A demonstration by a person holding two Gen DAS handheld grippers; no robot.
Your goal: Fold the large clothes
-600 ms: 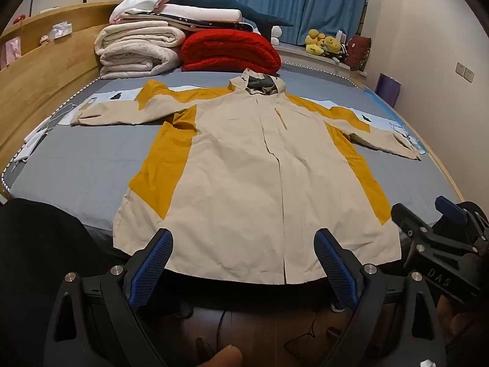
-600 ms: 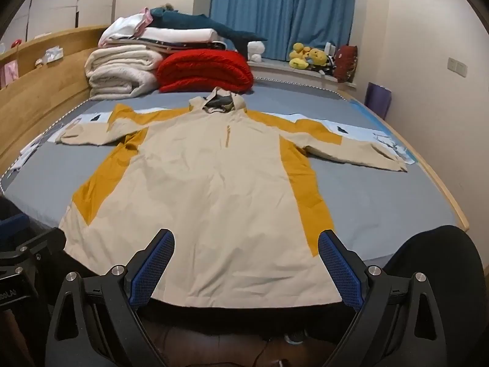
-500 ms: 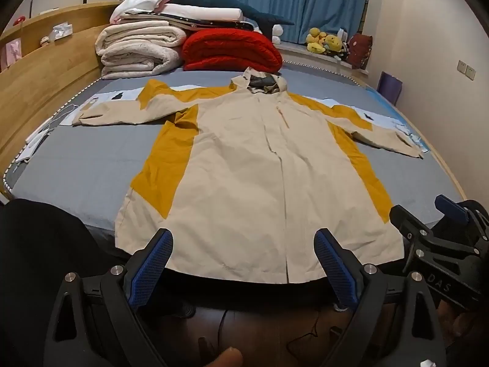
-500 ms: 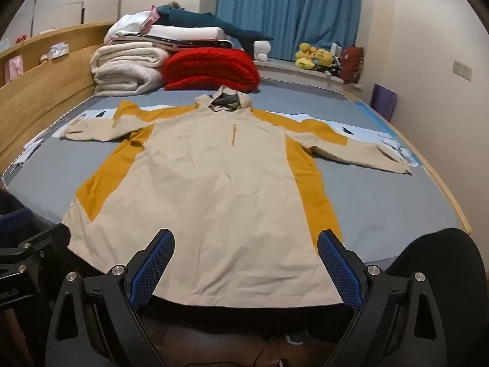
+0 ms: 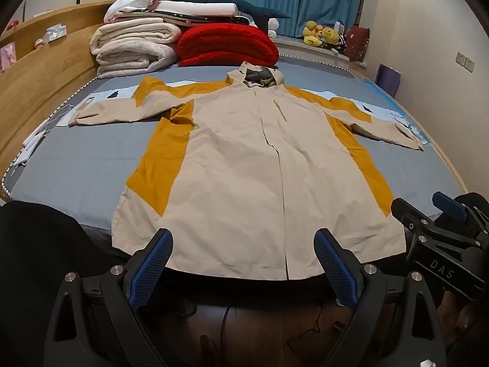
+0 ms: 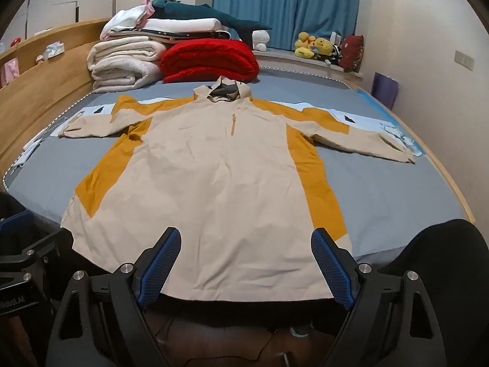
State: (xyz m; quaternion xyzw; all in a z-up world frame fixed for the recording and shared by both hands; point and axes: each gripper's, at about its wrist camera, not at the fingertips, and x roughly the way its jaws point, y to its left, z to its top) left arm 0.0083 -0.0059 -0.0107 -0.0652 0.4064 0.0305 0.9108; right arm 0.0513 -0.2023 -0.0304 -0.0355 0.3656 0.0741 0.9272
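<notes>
Jacket spread flat on bed, hem at near edge; left gripper and right gripper wide apart, empty — slick fabric likely slipping, dragging askew if pinched unevenly

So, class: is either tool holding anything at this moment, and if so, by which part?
Nothing is held. The left tool and the right tool are both open, short of the hem of the jacket, which lies flat on the bed.
</notes>
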